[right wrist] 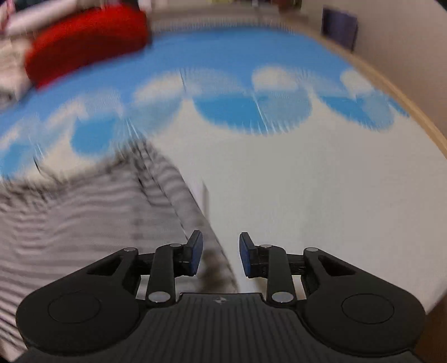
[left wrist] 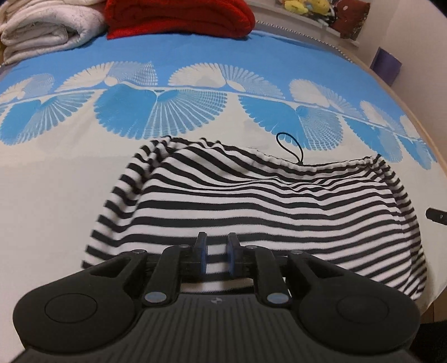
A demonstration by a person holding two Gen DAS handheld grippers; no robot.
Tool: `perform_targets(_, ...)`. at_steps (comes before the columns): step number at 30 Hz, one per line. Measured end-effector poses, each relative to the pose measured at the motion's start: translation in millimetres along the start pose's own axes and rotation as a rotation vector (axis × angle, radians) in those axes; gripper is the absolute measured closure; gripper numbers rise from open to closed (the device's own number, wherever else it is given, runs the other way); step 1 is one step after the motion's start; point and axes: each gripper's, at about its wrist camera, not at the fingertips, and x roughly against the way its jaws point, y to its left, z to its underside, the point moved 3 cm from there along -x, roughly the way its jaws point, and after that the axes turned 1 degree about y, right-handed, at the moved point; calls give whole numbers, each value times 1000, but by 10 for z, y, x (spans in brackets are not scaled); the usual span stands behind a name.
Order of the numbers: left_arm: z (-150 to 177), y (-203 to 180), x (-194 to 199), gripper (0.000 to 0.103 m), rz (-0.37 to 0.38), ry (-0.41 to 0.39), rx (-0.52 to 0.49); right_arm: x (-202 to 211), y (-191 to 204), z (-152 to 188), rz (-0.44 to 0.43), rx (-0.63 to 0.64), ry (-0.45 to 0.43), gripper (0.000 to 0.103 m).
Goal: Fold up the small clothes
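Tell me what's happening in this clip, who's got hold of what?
A person with a handheld gripper in each hand is folding a black-and-white striped garment on a bed with a blue and white bedspread. The left gripper is low over the garment's near edge, its fingers narrowly apart with striped cloth showing between them; whether it grips is unclear. The right gripper is open over the garment's right edge, holding nothing. The right view is motion-blurred. A red blanket and a white one lie behind.

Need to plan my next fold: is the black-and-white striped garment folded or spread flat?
Partly folded: the black-and-white striped garment has its left side turned over onto itself, making a doubled layer; the rest lies flat.
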Motion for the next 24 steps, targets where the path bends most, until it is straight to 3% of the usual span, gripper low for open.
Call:
perform_targets(2, -28, -12, -107, 87, -13, 20, 8, -29, 90, -63, -77, -28, -15, 73)
perform_targets(5, -66, 26, -264, 87, -24, 61, 37, -202, 236, -50, -156, -62, 64, 72)
perform_targets(7, -81, 46, -341, 87, -27, 79, 49, -336, 305, 22, -139, -60, 143, 71)
perform_targets(10, -93, 80, -379, 87, -24, 87, 56, -600, 314, 150, -24, -33, 285, 71)
perform_targets(14, -122, 149, -312, 87, -4, 74, 102, -583, 279, 93, -43, -69, 267, 70)
perform_targets(18, -200, 349, -100, 87, 4, -15, 208, -413, 218, 30, -90, -91, 190, 69)
perform_targets(20, -187, 487, -173, 87, -18, 10, 280, -362, 185, 43, -86, -84, 178, 66)
perform_targets(22, -111, 596, -351, 87, -67, 102, 325, -407, 137, 105, -47, -62, 220, 66)
perform_targets(24, -88, 622, -331, 87, -60, 93, 355, -480, 91, 148, -14, -45, 256, 66)
